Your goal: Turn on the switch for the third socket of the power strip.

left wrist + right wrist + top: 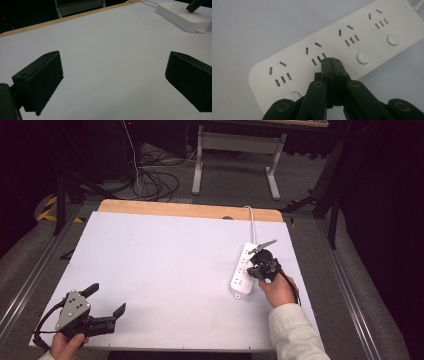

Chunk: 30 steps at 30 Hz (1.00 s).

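A white power strip [244, 269] lies on the right part of the white table top [165, 270], with its cord [251, 220] running to the far edge. In the right gripper view the strip [352, 42] shows several socket groups and round buttons [363, 57]. My right gripper [331, 60] is shut, jaws pressed together, with its tip down on the strip near the second socket group; it holds nothing. In the high view it [261, 268] sits over the strip's right edge. My left gripper [107, 301] is open near the front left corner, jaws wide apart over bare table [112, 75].
A wooden strip [190, 210] edges the table's far side. Beyond it stand a desk frame [235, 155] and loose cables [155, 180] on the floor. Metal rails [30, 280] run along both sides of the table. The strip's near end [185, 17] lies far right in the left gripper view.
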Available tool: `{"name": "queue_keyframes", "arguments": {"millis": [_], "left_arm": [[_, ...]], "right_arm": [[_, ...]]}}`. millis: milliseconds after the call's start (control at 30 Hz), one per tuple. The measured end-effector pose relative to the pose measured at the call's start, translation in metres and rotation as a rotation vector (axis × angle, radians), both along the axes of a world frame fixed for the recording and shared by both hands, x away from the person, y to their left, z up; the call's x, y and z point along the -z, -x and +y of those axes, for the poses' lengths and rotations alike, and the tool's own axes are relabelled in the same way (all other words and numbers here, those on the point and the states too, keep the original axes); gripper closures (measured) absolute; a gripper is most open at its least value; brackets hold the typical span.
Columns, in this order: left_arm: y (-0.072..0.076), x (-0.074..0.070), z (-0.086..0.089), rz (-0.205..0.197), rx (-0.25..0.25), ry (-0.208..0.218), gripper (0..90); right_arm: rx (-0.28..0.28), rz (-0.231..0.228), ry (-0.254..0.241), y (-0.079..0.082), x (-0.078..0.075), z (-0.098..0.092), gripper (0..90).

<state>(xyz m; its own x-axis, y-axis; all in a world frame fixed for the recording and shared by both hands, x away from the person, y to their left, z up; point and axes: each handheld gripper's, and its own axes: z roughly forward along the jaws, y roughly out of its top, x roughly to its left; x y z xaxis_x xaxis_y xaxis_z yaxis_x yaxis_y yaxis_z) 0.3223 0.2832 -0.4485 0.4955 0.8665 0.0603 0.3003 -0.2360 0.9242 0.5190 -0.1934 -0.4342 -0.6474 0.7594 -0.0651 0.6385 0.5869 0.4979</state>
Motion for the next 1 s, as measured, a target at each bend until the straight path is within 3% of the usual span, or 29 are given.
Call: {"name": "queue_keyframes", "arguments": {"millis": [767,867,967,1000], "left_arm": [[0.0,0.0,0.0,-0.001,0.001,-0.004,1.9],[0.0,0.0,0.0,0.004,0.001,0.001,1.9],[-0.001,0.0,0.0,0.002,0.001,-0.004,1.9],[-0.001,0.0,0.0,0.002,0.001,-0.004,1.9]], "right_arm": [[0.002,-0.011,-0.014,0.002,0.004,-0.002,90.0],[-0.01,-0.035,-0.003,0.004,0.001,0.0,90.0],[-0.016,-0.092,-0.067,0.01,-0.01,-0.003,90.0],[-0.016,-0.092,-0.067,0.01,-0.01,-0.003,90.0]]}}
